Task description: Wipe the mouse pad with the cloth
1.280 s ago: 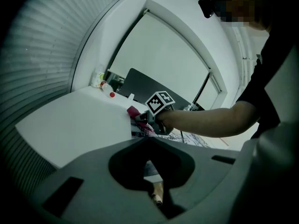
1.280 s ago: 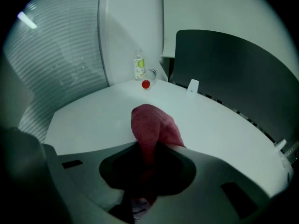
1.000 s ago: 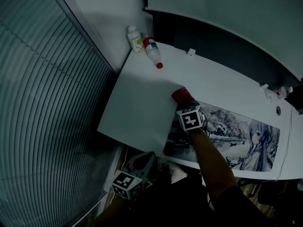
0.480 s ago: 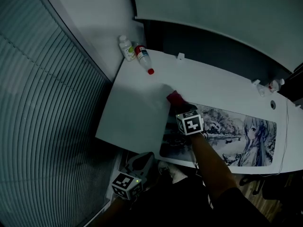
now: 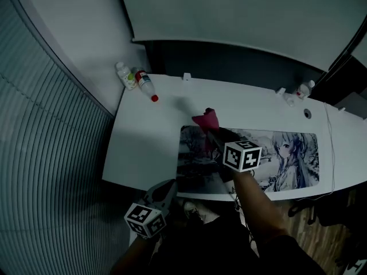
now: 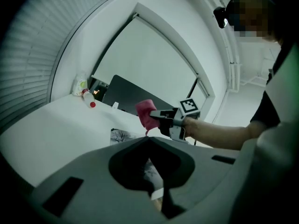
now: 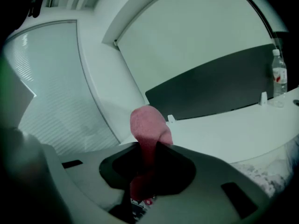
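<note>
Lifted off the surface since a second ago, the crumpled pink cloth (image 5: 206, 119) now hangs in the air. It is pinched between the jaws of the right gripper (image 5: 213, 130), as the right gripper view shows. It hovers over the 10 o'clock corner of the long mouse pad printed with a grey illustrated figure (image 5: 287, 153), which lies flat on the white desk (image 5: 143, 148). The left gripper (image 5: 167, 189) waits at 7 o'clock, off the desk's near edge, its jaws pressed together on nothing. The lift suggests one stroke has ended. The cloth must come back down, probably to sweep toward the pad's 3 o'clock end.
</note>
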### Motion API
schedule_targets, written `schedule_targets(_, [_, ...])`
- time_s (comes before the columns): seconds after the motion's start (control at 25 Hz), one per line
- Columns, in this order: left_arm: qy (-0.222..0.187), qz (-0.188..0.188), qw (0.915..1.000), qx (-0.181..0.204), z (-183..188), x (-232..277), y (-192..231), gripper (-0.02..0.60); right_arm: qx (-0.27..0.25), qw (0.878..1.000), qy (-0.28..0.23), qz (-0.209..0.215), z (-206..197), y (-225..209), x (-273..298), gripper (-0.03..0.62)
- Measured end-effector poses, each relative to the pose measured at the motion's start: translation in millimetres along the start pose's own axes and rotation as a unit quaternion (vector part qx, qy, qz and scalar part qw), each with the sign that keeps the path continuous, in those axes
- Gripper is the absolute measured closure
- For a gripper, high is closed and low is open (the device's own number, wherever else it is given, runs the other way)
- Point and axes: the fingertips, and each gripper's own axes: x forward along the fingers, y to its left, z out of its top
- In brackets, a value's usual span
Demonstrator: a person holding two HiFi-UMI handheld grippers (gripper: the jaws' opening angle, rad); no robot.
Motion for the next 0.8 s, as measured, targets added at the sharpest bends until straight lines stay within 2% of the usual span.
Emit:
schedule_targets(0.16, [-0.001, -0.024, 0.9997, 0.001, 9, 15, -14, 0.577, -0.004, 0.999, -0.043, -0.018, 18, -10, -59, 0.505])
schedule_targets(0.36, [0.016, -0.071, 0.997, 0.024, 12, 35, -45, 0.577, 0.005, 0.995, -0.088, -0.051, 25, -24, -134, 0.505])
schedule_targets(0.64, [0.014, -0.114, 0.9925, 0.042, 19, 50, -92, 0.577, 0.02, 0.99, -0.12, -0.078, 4, -35, -221, 0.505])
schedule_targets(0.8, [0.014, -0.134, 0.9891, 0.059, 9, 48, -133, 0.577, 0.053, 0.986, -0.134, -0.084, -22, -47, -270, 0.505])
